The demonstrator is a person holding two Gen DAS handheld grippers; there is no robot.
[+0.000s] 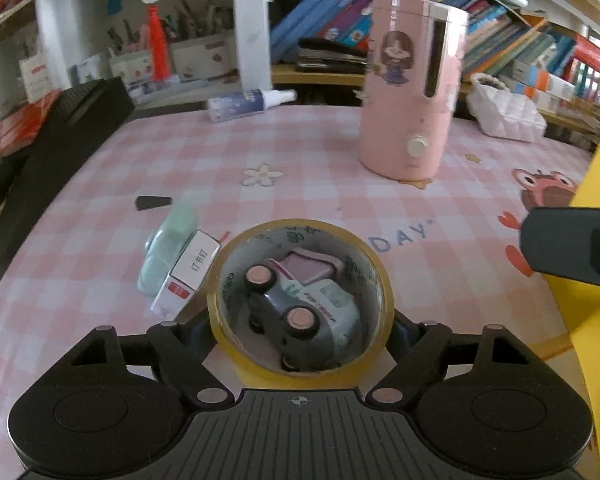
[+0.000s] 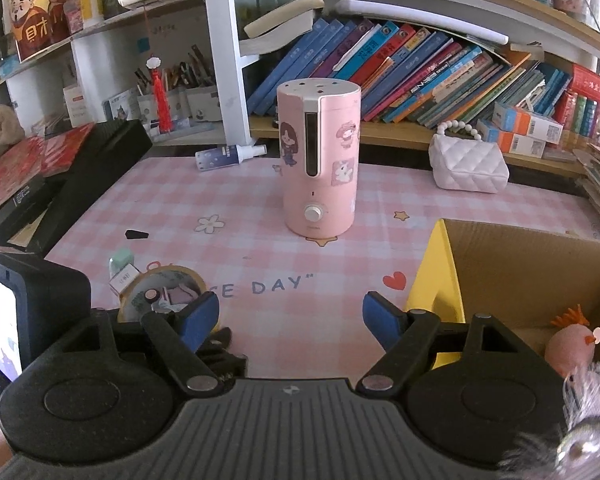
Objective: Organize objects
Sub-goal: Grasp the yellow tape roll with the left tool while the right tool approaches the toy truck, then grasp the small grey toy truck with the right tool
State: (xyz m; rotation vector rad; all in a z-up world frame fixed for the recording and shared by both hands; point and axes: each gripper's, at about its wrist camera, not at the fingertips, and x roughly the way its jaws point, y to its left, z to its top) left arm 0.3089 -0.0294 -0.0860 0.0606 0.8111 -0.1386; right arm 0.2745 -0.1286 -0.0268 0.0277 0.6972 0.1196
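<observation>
A yellowish tape roll (image 1: 300, 376) sits between the fingers of my left gripper (image 1: 300, 328), and the pads press on its two sides. A small grey and white toy car (image 1: 312, 308) lies on its side inside the roll's hole. In the right wrist view the tape roll (image 2: 140, 300) shows low on the left, on the pink checked tablecloth (image 2: 220, 200). My right gripper (image 2: 292, 316) hangs open over the cloth with nothing between its blue pads (image 2: 200, 316), just left of a cardboard box (image 2: 520, 272).
A white staple box (image 1: 188, 276) and a pale green object (image 1: 168, 252) lie left of the roll, a small black piece (image 1: 152, 202) beyond. A tall pink appliance (image 2: 320, 160) stands mid-table, with a spray bottle (image 2: 228, 156) and a white purse (image 2: 466, 168) behind. A pink chick toy (image 2: 568, 346) is in the box.
</observation>
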